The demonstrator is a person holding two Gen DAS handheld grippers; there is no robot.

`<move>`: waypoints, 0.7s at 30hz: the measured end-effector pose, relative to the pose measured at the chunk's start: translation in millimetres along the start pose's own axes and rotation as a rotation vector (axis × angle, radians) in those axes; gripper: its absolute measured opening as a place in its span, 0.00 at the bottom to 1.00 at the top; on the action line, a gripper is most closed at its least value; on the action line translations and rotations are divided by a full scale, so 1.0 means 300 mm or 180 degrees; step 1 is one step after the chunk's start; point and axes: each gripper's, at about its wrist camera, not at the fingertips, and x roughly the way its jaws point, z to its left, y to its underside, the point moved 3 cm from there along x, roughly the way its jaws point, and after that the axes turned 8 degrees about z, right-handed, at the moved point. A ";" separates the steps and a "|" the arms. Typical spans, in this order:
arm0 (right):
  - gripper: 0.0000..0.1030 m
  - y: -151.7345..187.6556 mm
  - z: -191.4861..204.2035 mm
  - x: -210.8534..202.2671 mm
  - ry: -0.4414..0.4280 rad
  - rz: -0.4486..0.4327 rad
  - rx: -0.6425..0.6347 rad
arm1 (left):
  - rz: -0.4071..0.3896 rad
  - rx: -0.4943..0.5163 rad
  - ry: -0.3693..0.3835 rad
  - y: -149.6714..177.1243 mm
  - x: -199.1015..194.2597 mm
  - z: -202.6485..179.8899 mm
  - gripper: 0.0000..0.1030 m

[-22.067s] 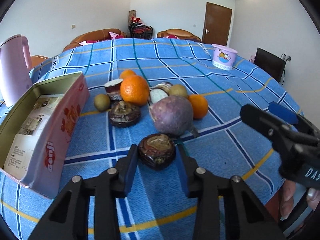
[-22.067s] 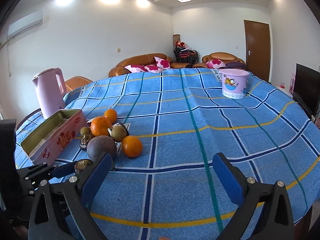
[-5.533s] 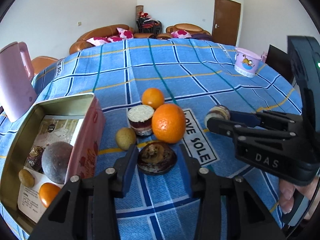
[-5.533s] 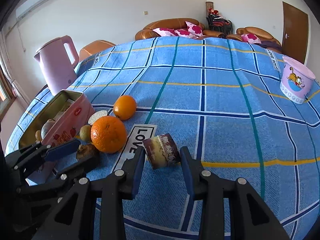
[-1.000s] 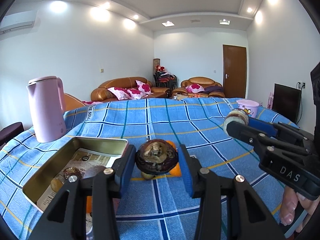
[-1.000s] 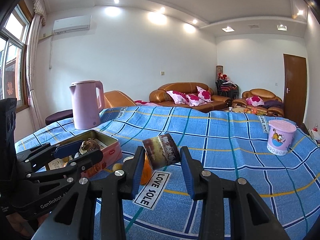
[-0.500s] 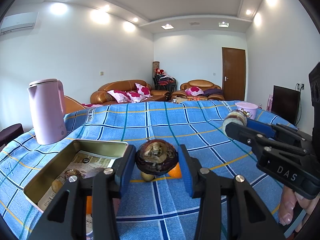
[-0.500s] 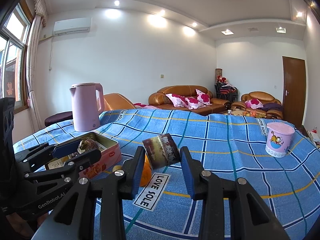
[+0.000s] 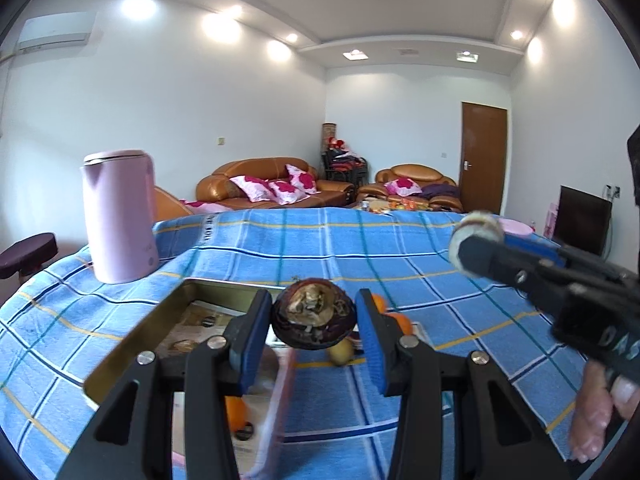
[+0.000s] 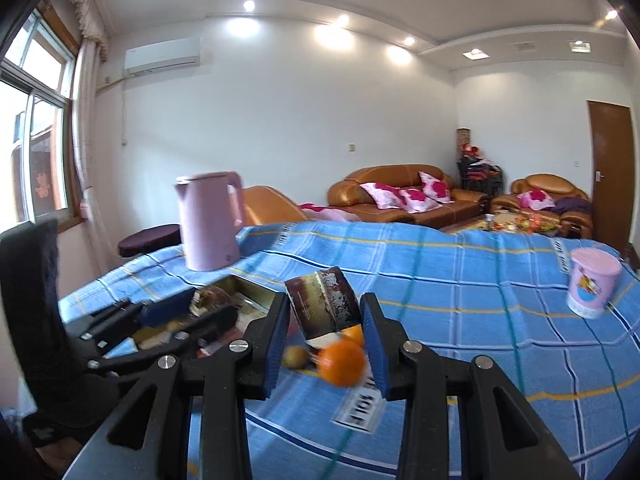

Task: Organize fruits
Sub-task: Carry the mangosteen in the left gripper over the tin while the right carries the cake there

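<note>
**Ana:** Both grippers have swung left since half a second ago. From the left wrist, the open gold-walled metal tin with the pink side (image 9: 136, 340) now sits right under the left gripper (image 9: 314, 320), where before it lay off to the side.

**Ben:** And the load?

**Ana:** Unchanged. That gripper's blue pads are clamped on the dark brown halved mangosteen shell (image 9: 314, 318), held in the air over the tin's near wall. I'd judge this the carry-over just short of a drop; several fruits already lie inside, though blur hides which.

**Ben:** The other side?

**Ana:** The right gripper (image 10: 324, 336) is closed on a dark purple mangosteen piece with a rust-mottled rind and white cut face (image 10: 322, 306), also lifted clear of the blue checked tablecloth (image 10: 460, 280). It trails the left one, short of the tin.

**Ben:** How do the pieces point?

**Ana:** The left one is a squat dome; its long axis runs pad to pad, and its pale, crumpled hollow faces back at the camera. The right one is a stubby cylinder, tilted, with its axis leaning top-left to bottom-right and its white face turned down towards the cloth.

**Ben:** What's left out?

**Ana:** A large orange (image 10: 342, 362), a smaller orange behind it and a small green-brown fruit (image 10: 294, 356) sit on the cloth below the right gripper.
</note>
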 end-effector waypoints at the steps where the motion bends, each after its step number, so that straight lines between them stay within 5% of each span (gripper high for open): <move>1: 0.37 -0.017 0.016 0.005 -0.0032 0.0012 -0.0021 | 0.0004 -0.0029 -0.0028 -0.004 -0.002 0.022 0.43; 10: 0.37 -0.107 0.159 0.109 -0.0298 0.0192 -0.0175 | 0.0121 -0.0159 -0.0405 -0.024 0.008 0.224 0.43; 21: 0.37 -0.051 0.306 0.314 -0.0525 0.0602 -0.0293 | 0.0405 -0.0362 -0.0579 0.048 0.045 0.371 0.43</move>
